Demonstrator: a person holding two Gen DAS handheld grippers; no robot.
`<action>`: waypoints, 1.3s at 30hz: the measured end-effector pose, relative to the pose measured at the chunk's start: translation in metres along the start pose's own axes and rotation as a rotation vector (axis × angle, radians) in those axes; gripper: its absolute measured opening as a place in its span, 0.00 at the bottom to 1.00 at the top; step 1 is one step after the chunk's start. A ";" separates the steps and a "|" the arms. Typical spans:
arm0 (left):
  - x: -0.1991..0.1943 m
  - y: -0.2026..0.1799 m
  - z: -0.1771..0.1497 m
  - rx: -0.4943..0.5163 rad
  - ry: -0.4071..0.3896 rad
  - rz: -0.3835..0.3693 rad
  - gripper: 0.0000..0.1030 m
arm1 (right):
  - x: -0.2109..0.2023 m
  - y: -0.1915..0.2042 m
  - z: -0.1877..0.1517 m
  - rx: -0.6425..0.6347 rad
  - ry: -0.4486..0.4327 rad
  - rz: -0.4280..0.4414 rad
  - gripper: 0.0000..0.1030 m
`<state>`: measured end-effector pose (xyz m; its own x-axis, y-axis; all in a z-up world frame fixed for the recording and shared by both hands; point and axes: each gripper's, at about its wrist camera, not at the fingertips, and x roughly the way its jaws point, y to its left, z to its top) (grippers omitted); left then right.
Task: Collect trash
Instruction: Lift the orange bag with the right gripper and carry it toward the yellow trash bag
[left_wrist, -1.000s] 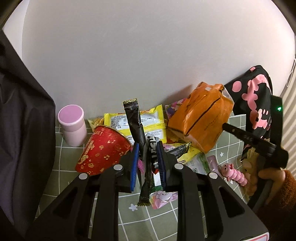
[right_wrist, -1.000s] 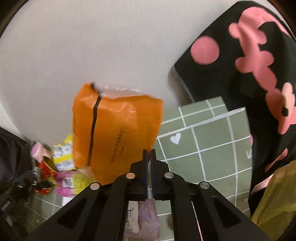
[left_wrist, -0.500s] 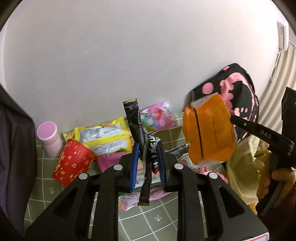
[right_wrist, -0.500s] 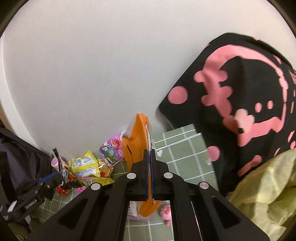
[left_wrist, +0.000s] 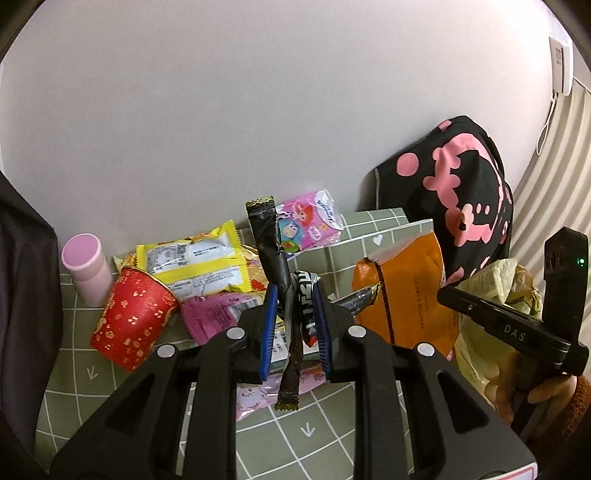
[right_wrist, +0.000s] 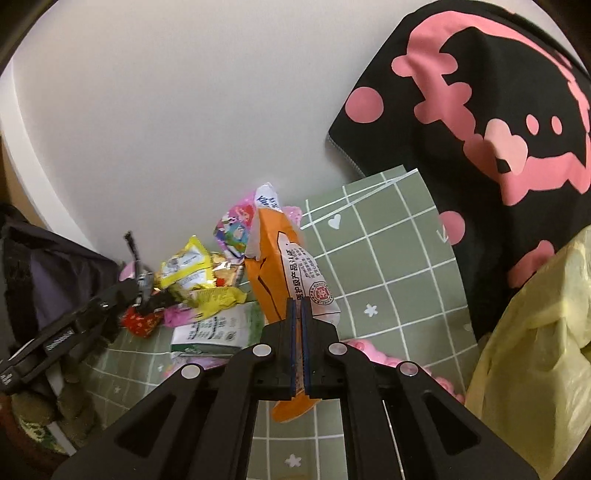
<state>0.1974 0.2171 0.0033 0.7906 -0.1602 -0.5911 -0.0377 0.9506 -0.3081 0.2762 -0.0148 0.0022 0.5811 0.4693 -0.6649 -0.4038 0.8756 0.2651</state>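
Observation:
My left gripper (left_wrist: 293, 299) is shut on several dark snack wrappers (left_wrist: 271, 251) that stick up and hang down between its blue pads. My right gripper (right_wrist: 297, 314) is shut on an orange snack bag (right_wrist: 284, 266) and holds it above the green checked mat; the bag also shows in the left wrist view (left_wrist: 404, 295). A yellow plastic bag (right_wrist: 535, 354) lies at the right, also in the left wrist view (left_wrist: 491, 288). A pile of trash stays on the mat: a red paper cup (left_wrist: 129, 317), a yellow packet (left_wrist: 195, 266), pink wrappers (left_wrist: 218, 314).
A pink cylinder bottle (left_wrist: 85, 269) stands by the wall at the left. A black cloth with pink shapes (right_wrist: 498, 129) stands at the right. A dark bag (left_wrist: 26, 277) sits at the far left. A cartoon-print packet (left_wrist: 306, 225) leans on the wall.
My right gripper has lowered the orange bag toward the yellow plastic bag at the right. My left gripper has kept its hold on the dark wrappers and drawn back a little.

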 end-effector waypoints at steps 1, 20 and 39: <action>0.000 0.002 0.000 -0.006 0.000 0.004 0.18 | 0.001 0.001 0.001 -0.008 -0.001 -0.005 0.05; 0.005 0.035 0.000 -0.078 0.016 0.044 0.18 | 0.016 -0.035 0.018 -0.033 0.023 -0.165 0.57; 0.008 0.006 -0.015 -0.007 0.059 0.044 0.18 | 0.034 -0.052 -0.018 0.095 0.187 0.023 0.13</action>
<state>0.1938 0.2175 -0.0143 0.7506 -0.1339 -0.6470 -0.0762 0.9552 -0.2861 0.3041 -0.0465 -0.0472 0.4277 0.4675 -0.7737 -0.3421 0.8759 0.3402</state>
